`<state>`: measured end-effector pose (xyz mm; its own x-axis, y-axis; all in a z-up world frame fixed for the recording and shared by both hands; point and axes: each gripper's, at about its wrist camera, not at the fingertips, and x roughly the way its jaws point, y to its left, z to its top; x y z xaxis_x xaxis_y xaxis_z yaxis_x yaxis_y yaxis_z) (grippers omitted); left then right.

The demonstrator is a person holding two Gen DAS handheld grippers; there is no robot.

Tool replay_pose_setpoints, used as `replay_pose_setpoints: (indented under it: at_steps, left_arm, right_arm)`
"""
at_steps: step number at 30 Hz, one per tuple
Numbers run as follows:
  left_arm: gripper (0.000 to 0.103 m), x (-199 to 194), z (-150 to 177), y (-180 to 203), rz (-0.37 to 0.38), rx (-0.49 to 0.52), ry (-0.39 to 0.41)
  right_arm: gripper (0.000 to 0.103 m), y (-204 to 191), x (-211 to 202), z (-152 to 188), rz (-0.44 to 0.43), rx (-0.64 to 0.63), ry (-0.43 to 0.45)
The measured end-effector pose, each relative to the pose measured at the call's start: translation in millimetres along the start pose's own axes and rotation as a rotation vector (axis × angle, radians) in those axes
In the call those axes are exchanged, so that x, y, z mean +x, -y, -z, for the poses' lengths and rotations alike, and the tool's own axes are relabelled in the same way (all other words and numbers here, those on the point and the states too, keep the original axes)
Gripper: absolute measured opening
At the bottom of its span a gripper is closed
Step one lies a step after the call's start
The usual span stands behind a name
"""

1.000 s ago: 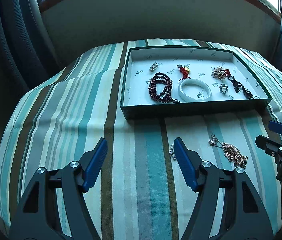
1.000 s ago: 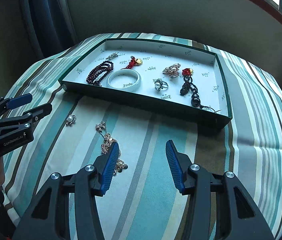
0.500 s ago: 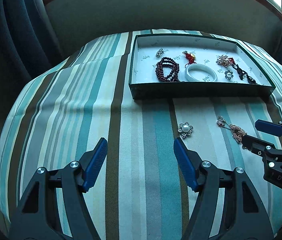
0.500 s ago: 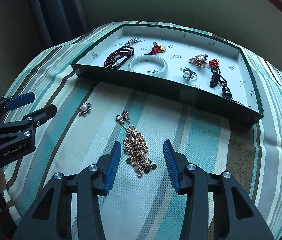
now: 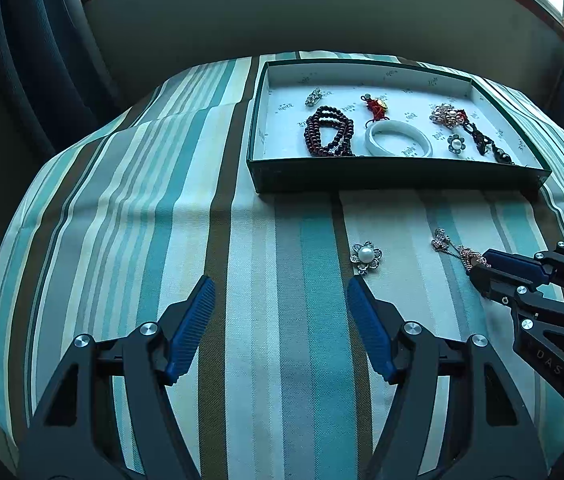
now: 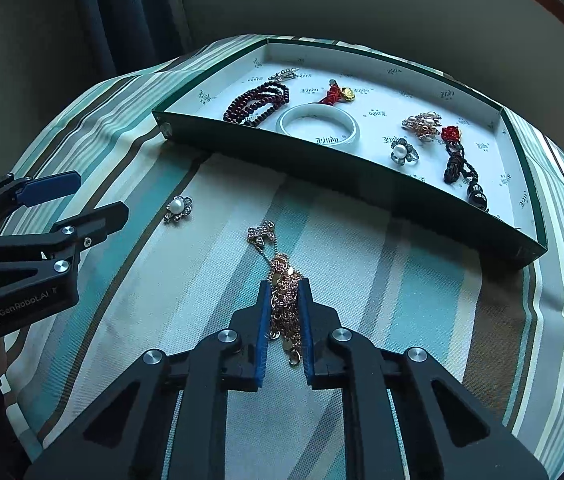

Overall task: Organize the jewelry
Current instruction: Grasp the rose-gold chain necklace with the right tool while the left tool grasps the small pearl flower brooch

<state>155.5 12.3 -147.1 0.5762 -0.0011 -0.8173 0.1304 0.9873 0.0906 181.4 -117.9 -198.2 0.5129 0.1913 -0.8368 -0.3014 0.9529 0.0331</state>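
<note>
A gold chain necklace (image 6: 282, 268) with a sparkly bow pendant (image 5: 439, 238) lies bunched on the striped cloth. My right gripper (image 6: 283, 286) is shut on the bunch, its blue pads pressing the links from both sides. It enters the left wrist view from the right (image 5: 481, 266). A pearl flower brooch (image 5: 366, 257) lies loose on the cloth just beyond my left gripper (image 5: 282, 292). That gripper is open with nothing between its fingers. The green tray (image 5: 397, 178) behind holds a dark red bead bracelet (image 5: 327, 136) and a white bangle (image 5: 397, 144).
Also in the tray (image 6: 321, 168) are a red knot charm (image 6: 335, 94), a pearl flower ring (image 6: 403, 152), a pearl cluster brooch (image 6: 421, 124), a black cord pendant (image 6: 459, 168) and a small silver clip (image 6: 283, 75). Dark curtains and a wall stand behind the table.
My right gripper came down over the gold chain and closed on it. The pearl brooch, at first partly hidden by my left finger, now shows clear ahead of it.
</note>
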Motion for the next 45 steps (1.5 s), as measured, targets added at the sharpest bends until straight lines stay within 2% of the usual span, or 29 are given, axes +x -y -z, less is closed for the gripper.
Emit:
replay_pose_setpoints:
  at_steps: [4, 14, 26, 29, 32, 37, 42, 45]
  left_arm:
    - [0.068, -0.5, -1.0, 3.1, 0.01, 0.004, 0.002]
    - [0.068, 1.1, -6.8, 15.9, 0.049, 0.018, 0.007]
    - [0.066, 18.3, -17.0, 35.1, 0.079, 0.044, -0.013]
    - [0.059, 24.0, -18.6, 36.7, 0.085, 0.044, -0.026]
    - [0.057, 28.0, -18.3, 38.1, 0.091, 0.048, -0.039]
    - [0.045, 31.0, -17.8, 38.0, 0.122, 0.044, -0.049]
    - [0.027, 30.1, -18.2, 38.2, 0.143, 0.051, -0.048]
    - [0.021, 28.9, -17.5, 38.4, 0.148, 0.056, -0.048]
  right_arm:
    - [0.012, 5.4, -2.9, 0.5, -0.007, 0.025, 0.005]
    - [0.012, 33.5, -33.6, -3.6, 0.047, 0.073, 0.068]
    - [0.012, 69.0, -44.6, 3.8, 0.103, 0.139, 0.068]
    - [0.012, 71.5, -43.7, 3.9, 0.102, 0.148, 0.066]
    - [0.012, 72.6, -42.3, 4.5, 0.101, 0.154, 0.061]
    - [0.012, 72.5, -39.0, 6.1, 0.097, 0.158, 0.051]
    - [0.012, 71.5, -36.4, 6.6, 0.091, 0.158, 0.044]
    - [0.012, 72.1, -36.1, 7.0, 0.09, 0.16, 0.043]
